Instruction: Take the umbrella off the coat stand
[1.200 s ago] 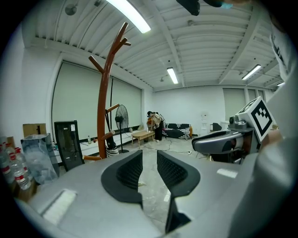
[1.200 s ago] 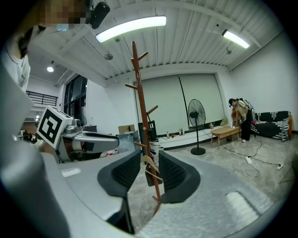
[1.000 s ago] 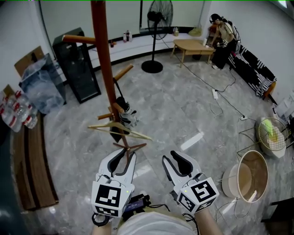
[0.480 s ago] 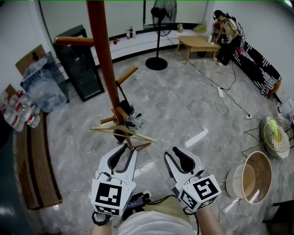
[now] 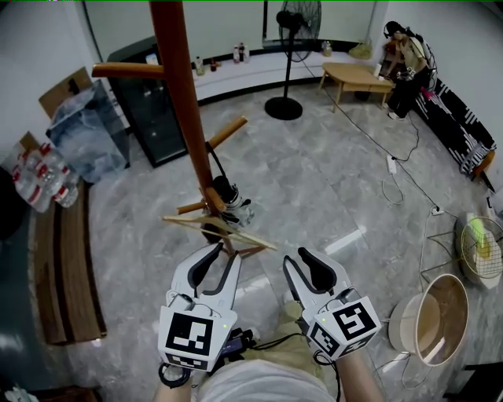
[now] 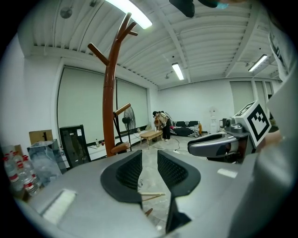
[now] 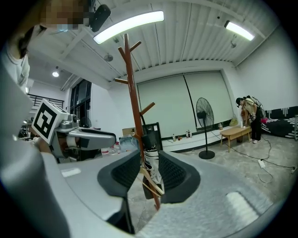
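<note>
Umbrella (image 5: pixel 229 202) hangs on the coat stand (image 5: pixel 182 118), not taken yet. My left gripper (image 5: pixel 224 251) and right gripper (image 5: pixel 300 257): jaws released, empty, short of it.

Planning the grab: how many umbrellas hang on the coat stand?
1: the umbrella hangs beside the coat stand, just above the wooden hanger. Another could hide behind the pole.

Counted: I hold two grippers, the left gripper (image 5: pixel 222 251) and the right gripper (image 5: pixel 299 257). One coat stand (image 5: pixel 182 110) carries one umbrella (image 5: pixel 228 200) and one wooden hanger (image 5: pixel 212 228). On the floor: one fan (image 5: pixel 299 20), one low table (image 5: pixel 357 76), one black cabinet (image 5: pixel 153 118), one round tub (image 5: pixel 442 310), one wire basket (image 5: pixel 481 247). One person (image 5: pixel 409 67). I cannot count the bottles (image 5: pixel 47 177) at the floor's left edge.
</note>
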Tool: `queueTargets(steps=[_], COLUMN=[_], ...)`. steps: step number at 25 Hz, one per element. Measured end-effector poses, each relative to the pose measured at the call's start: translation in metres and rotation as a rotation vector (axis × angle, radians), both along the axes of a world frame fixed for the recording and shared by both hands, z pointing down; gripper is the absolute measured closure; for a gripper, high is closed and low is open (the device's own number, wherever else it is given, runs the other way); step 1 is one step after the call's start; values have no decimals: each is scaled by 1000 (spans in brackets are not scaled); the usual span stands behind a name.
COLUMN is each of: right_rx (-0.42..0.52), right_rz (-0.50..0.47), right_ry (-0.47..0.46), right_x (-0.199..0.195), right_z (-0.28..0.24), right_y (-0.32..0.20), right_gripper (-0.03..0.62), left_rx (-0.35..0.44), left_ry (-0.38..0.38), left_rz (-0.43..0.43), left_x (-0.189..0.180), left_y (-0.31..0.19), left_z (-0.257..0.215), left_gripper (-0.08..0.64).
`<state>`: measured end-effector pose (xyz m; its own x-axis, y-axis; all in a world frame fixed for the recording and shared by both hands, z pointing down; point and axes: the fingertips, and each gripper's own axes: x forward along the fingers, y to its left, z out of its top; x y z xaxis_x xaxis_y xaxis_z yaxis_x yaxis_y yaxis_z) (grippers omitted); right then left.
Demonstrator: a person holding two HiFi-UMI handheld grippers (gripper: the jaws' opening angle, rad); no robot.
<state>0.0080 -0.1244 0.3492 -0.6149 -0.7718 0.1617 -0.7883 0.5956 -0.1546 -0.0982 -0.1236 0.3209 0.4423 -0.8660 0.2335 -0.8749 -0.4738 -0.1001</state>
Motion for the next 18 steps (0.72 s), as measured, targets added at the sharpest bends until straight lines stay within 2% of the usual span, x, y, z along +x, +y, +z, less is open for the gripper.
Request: queueTargets(steps=[13, 18], right_rx=[23, 50], right_rz=[-185, -294], right_ry=[1, 11], right_x=[-13, -25], right_z=[-13, -24], right_y=[-73, -95], right_gripper=[476, 476], left_rx=[12, 22], left_ry=[5, 1], left_rz=[-170, -255], left_x=[-7, -14], left_y=[-48, -57], left_z=[-21, -29], left_gripper=[449, 445])
